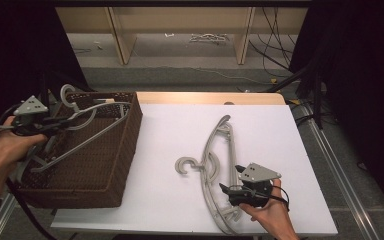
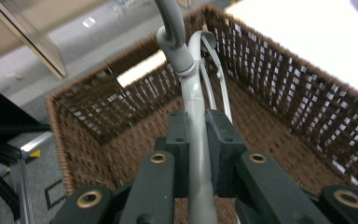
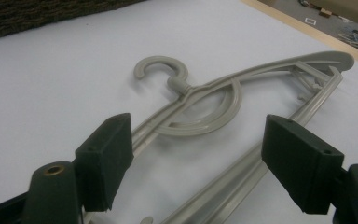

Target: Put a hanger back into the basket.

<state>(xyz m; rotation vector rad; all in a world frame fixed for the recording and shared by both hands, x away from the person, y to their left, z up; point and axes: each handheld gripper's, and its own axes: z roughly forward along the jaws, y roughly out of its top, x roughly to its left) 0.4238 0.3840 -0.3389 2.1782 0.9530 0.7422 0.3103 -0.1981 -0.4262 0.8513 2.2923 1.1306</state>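
Note:
A grey plastic hanger (image 1: 87,127) hangs tilted over the brown wicker basket (image 1: 125,145) at the left. My left gripper (image 1: 50,124) is shut on its arm, and the left gripper view shows the hanger (image 2: 193,102) pinched between the pads with its hook rising above the basket (image 2: 279,88). A second, beige hanger (image 1: 215,157) lies flat on the white table, hook pointing left. My right gripper (image 1: 230,179) stands open just over its near end; in the right gripper view the beige hanger (image 3: 214,107) lies between and beyond the spread jaws, untouched.
The white tabletop (image 1: 260,130) has free room to the right of and behind the beige hanger. A wooden edge (image 1: 210,97) runs along the table's far side. Cables (image 1: 275,55) and shelf legs stand on the floor beyond.

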